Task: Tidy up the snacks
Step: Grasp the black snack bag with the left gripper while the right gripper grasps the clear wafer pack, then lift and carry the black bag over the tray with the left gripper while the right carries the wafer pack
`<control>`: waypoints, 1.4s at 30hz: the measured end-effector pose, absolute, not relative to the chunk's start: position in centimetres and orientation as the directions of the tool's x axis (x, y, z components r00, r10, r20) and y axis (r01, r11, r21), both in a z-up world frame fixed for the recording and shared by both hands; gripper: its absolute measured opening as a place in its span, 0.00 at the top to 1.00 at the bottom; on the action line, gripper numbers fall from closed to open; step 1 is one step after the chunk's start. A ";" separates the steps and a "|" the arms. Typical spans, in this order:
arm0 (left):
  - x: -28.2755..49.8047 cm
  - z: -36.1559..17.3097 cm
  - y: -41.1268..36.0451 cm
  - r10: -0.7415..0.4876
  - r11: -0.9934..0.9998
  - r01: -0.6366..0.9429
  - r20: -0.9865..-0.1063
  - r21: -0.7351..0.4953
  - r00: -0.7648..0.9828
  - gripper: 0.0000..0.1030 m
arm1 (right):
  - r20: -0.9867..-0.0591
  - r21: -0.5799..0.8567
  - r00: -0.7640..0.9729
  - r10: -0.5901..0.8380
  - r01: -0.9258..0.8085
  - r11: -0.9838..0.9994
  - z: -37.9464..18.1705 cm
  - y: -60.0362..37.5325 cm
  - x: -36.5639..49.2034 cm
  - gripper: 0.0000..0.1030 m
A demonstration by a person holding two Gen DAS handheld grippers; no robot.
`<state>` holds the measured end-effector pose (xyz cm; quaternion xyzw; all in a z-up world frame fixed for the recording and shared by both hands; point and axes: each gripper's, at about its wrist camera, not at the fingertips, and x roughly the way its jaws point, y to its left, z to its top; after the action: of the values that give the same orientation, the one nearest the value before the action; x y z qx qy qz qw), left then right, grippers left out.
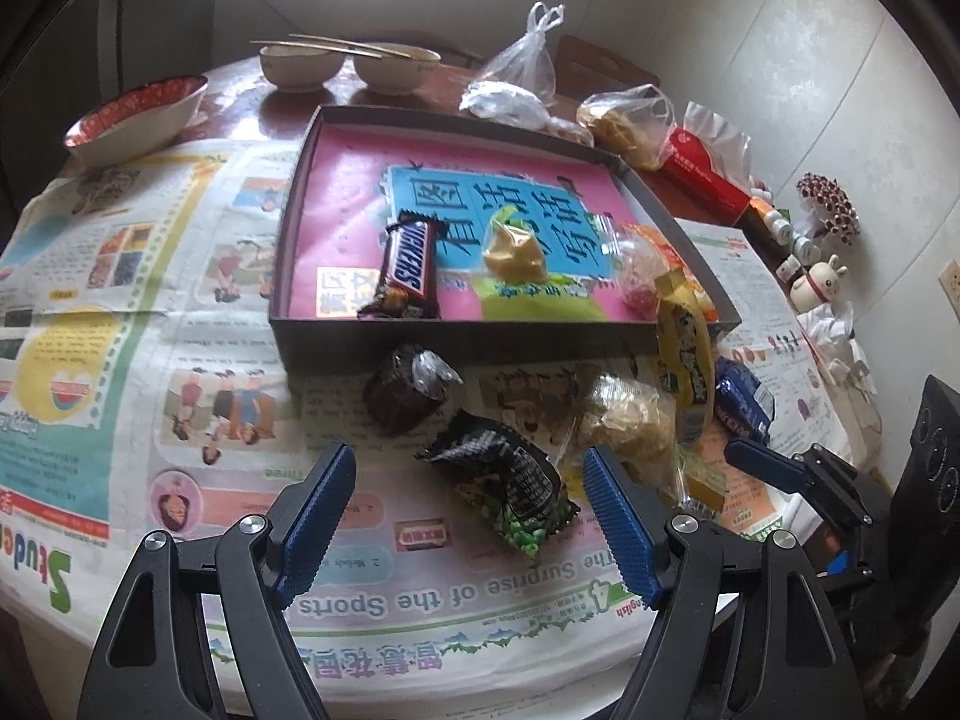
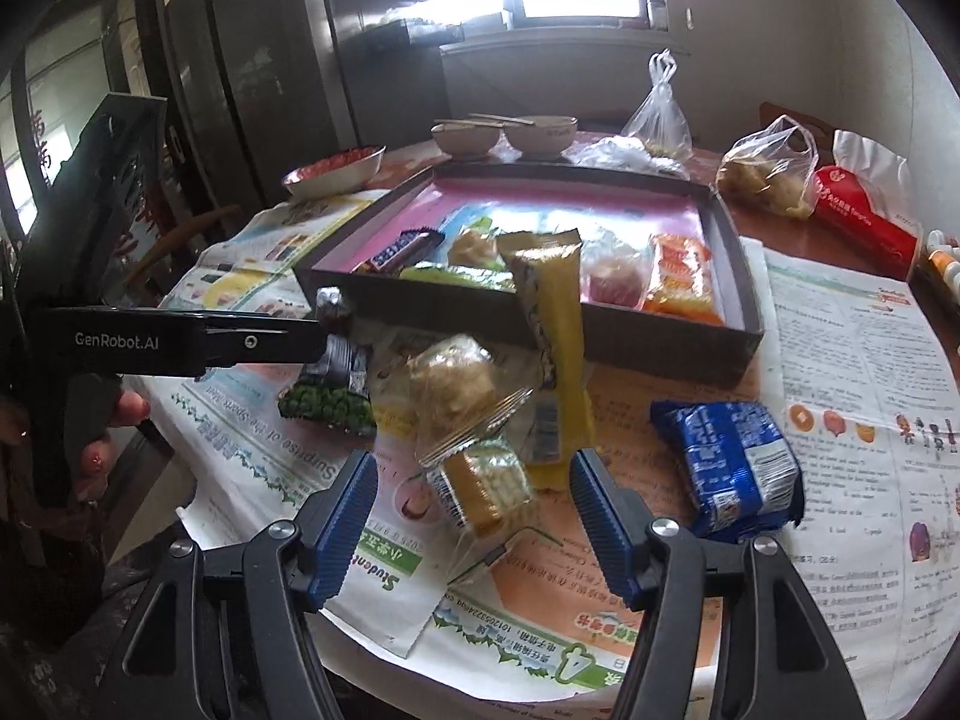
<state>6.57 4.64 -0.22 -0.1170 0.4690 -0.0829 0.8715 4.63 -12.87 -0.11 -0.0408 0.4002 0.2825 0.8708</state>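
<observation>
Landmark: shallow gray box (image 1: 480,348), pink-lined, on newspaper (image 1: 120,360).

Inside the box: Snickers bar (image 1: 408,267), long axis running from the near wall toward the far wall, tilted a bit; clear-wrapped yellow candy (image 1: 515,252) beside it; orange packet (image 2: 681,279) and a reddish clear-wrapped snack (image 2: 609,279) at the box's right end.

Yellow long packet (image 2: 549,354) leans over the box's near wall, long axis crossing the rim, lower end on the newspaper.

In front of the box: dark round wrapped snack (image 1: 405,390), green-pea packet (image 1: 510,486), clear-wrapped pastry (image 2: 456,390), blue biscuit pack (image 2: 729,468) off to the right.

Left gripper (image 1: 468,516) jaws wide apart, empty, straddling the pea packet without touching. Right gripper (image 2: 474,516) jaws spread, empty, pastry and yellow packet directly ahead.

Behind the box: bowls with chopsticks (image 1: 300,63), plastic bags (image 1: 522,66), red tissue pack (image 1: 708,180).
</observation>
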 end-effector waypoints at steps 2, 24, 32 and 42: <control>6.6 -0.4 4.4 -0.258 0.958 0.034 -0.802 -0.285 0.539 0.23 | -0.722 0.163 0.509 0.469 -0.534 0.830 -0.3 -12.8 4.6 0.36; 7.7 -2.1 3.7 -0.262 0.958 0.036 -0.818 -0.285 0.513 0.24 | -0.745 0.112 0.494 0.449 -0.570 0.814 -2.0 -10.2 4.8 0.55; 7.8 -2.1 3.5 -0.258 0.959 0.040 -0.809 -0.279 0.528 0.31 | -0.741 0.078 0.518 0.427 -0.566 0.821 -1.9 -10.1 4.8 0.60; 7.4 -2.0 2.8 -0.301 0.950 0.088 -0.800 -0.300 0.519 0.58 | -0.744 0.064 0.531 0.405 -0.548 0.834 -1.5 -10.8 4.4 0.66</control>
<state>7.43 2.83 -2.02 -0.1117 0.4775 -0.1124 0.8642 4.39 -10.79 -1.53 -0.0892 0.3995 0.2738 0.8704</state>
